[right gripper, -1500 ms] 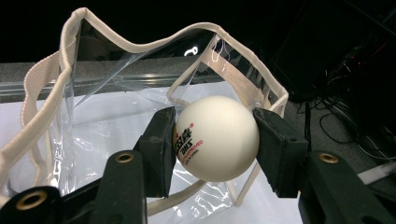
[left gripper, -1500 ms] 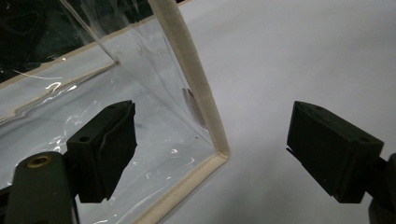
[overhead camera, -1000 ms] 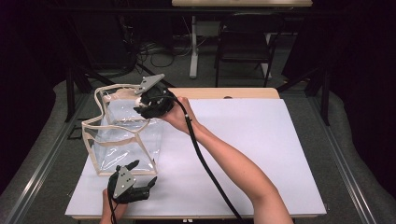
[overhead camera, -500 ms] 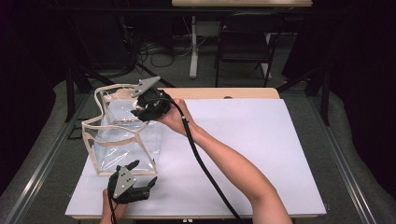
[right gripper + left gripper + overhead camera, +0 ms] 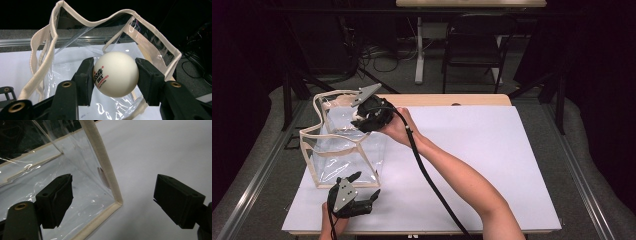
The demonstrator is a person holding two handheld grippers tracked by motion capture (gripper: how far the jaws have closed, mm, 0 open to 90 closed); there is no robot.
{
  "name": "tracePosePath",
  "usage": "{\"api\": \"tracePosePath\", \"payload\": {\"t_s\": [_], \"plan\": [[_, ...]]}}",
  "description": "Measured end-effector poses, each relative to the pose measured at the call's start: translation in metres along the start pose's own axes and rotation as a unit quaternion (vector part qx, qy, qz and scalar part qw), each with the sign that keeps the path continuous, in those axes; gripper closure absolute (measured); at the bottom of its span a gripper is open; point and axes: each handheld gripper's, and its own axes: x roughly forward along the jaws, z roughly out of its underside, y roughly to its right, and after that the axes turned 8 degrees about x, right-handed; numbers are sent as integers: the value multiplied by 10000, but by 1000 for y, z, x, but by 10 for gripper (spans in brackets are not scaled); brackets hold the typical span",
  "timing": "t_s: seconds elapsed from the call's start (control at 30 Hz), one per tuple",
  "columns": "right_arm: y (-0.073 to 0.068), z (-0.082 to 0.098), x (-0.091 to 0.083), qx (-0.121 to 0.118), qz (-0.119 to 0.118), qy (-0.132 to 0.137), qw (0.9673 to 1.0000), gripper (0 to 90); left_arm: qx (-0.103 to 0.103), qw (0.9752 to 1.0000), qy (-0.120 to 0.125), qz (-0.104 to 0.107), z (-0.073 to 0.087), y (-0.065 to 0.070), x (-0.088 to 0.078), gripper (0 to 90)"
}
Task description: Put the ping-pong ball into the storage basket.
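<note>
A white table-tennis ball (image 5: 115,74) with red and black print sits at the centre of the right gripper view, clamped on both flanks by the black pads of the right gripper (image 5: 115,75). The jaws are closed on the ball; no gap is visible at either pad. In the high view the right gripper (image 5: 362,116) is at upper left of centre, held over the open top of a clear plastic bag (image 5: 343,145); the ball itself cannot be made out there.

The bag has cream fabric trim along its edges and stands upright on the left part of a white sheet (image 5: 472,160). In the right gripper view its rim (image 5: 150,37) rises behind and around the ball, with a cream strap (image 5: 41,50) at the left of the frame.

The left gripper (image 5: 364,192) lies at lower left of the high view, near the bag's front lower edge. Its jaws stand wide apart and hold nothing. In the left gripper view the bag's trimmed corner (image 5: 117,201) sits between the two jaws, touching neither.

A black cable (image 5: 432,185) runs from the right gripper along the person's right forearm (image 5: 462,180) toward the bottom edge.
</note>
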Motion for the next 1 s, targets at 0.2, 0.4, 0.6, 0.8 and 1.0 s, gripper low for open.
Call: {"api": "tracePosePath", "payload": {"t_s": [0.2,0.4,0.6,0.8,1.0], "plan": [[-1,1,0,-4,-19,-64,10000,508,7,10000,-9,7,0,0,0,159],[-2,1,0,-30,-47,-69,10000,507,-2,10000,-8,2,0,0,0,158],[-3,0,-1,-39,-71,-71,9999,507,2,10000,-18,-12,0,0,0,159],[-5,-1,-1,-34,-115,-98,9999,507,20,10000,-14,5,0,0,0,158],[-6,-2,-2,-75,-125,-124,9998,507,7,10000,-7,-7,0,0,0,158]]}}
